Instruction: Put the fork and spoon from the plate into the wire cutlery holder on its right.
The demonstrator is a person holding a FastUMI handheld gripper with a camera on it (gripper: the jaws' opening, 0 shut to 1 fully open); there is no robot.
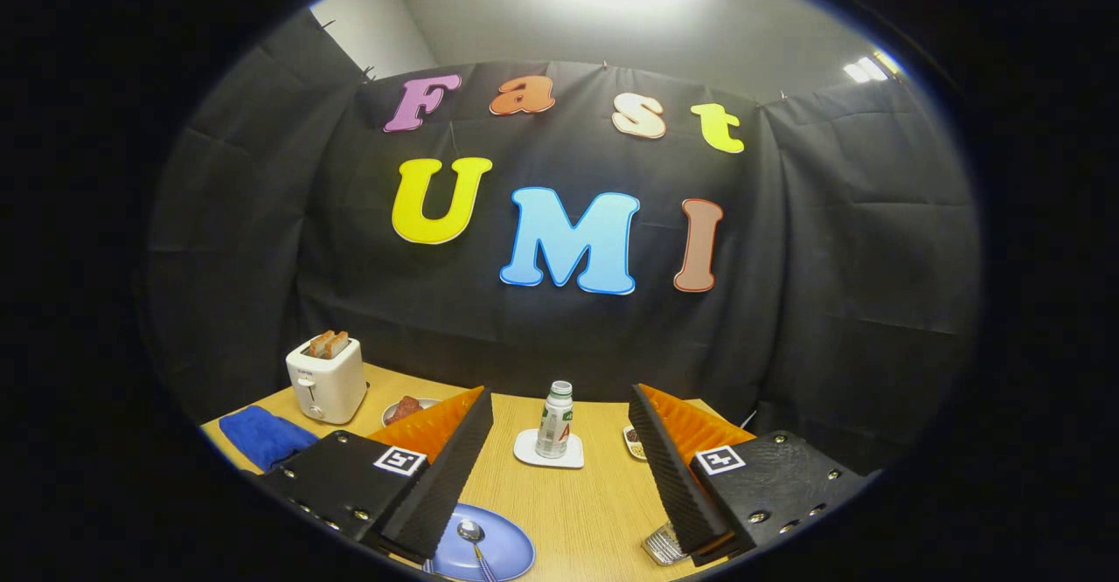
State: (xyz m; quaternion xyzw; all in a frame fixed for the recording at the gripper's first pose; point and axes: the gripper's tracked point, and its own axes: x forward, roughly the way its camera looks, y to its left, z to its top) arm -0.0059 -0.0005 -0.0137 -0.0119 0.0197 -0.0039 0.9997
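Observation:
My gripper (pixel 559 442) hangs above the wooden table with its fingers wide apart and nothing between them. Below the left finger (pixel 441 468) lies a blue plate (pixel 507 551), partly hidden by that finger. A metal spoon (pixel 472 536) rests on the plate with its bowl pointing away from me. The fork is not something I can make out. Under the right finger (pixel 673 468) a bit of the wire cutlery holder (pixel 662 545) peeks out, to the right of the plate.
Beyond the fingers a small bottle (pixel 554 419) stands on a white coaster (pixel 548 451). At the far left are a white toaster (pixel 326 378) with toast, a blue cloth (pixel 265 436) and a small dish (pixel 404 408) of food. Another small dish (pixel 635 442) sits behind the right finger.

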